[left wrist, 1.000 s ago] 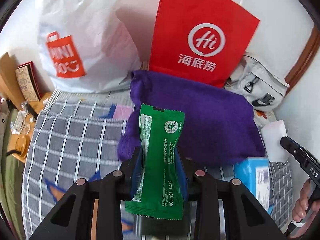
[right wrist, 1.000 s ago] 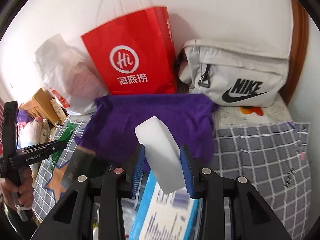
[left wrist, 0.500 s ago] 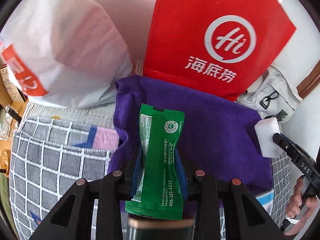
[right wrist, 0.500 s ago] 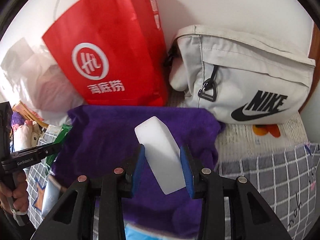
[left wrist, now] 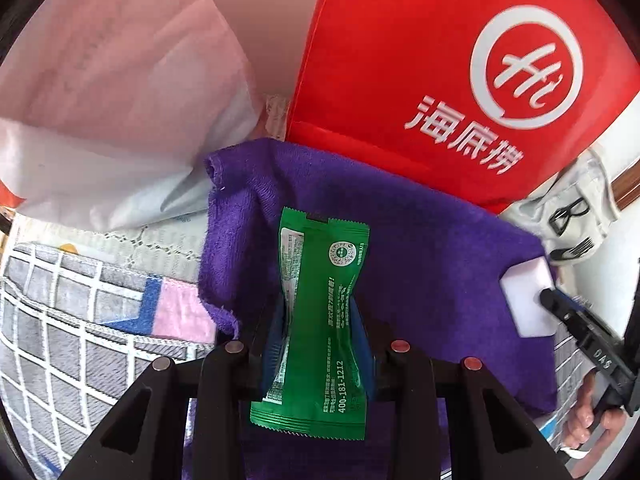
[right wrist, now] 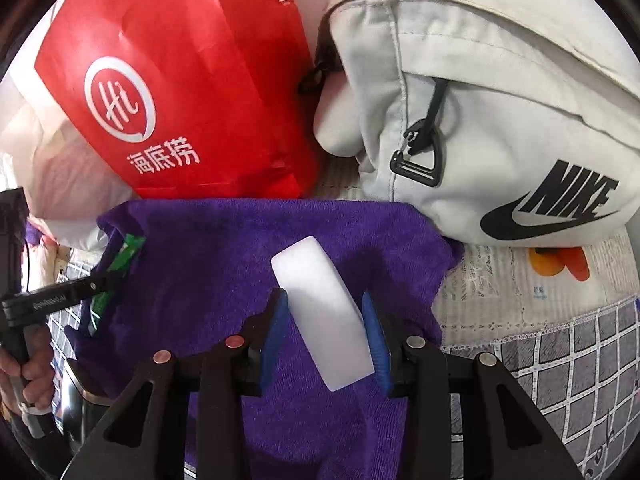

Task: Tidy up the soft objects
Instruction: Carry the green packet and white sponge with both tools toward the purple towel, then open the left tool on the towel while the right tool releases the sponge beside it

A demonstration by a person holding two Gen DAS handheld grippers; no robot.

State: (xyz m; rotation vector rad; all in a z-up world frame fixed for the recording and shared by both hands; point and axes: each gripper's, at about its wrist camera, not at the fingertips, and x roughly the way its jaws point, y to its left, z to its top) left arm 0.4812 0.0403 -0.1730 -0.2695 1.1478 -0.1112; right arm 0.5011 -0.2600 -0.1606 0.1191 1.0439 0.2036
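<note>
left gripper point(left wrist: 318, 336): clamped on green sachet point(left wrist: 316, 320), pinched at mid-body, pack waisted in at the pads
right gripper point(right wrist: 326, 340): clamped on white sponge block point(right wrist: 324, 312), block sits tilted between the blue pads
location: both items held over purple towel point(right wrist: 240, 264), which lies on the checked bedding point(left wrist: 80, 320)
behind towel: red Haidilao paper bag point(right wrist: 192, 92), grey Nike bag point(right wrist: 500, 120), white plastic bag point(left wrist: 100, 100)
sachet handling: light, film looks slick and crinkly, contents give under pressure; mid-body grip looks right, sealed ends would likely slide out
sponge handling: very light, compressible, probably springs back; hold across the short sides, light squeeze only
towel handling: limp terry, bunches; take by an edge or corner
risk: sponge is skewed in the jaws, could rotate on release
</note>
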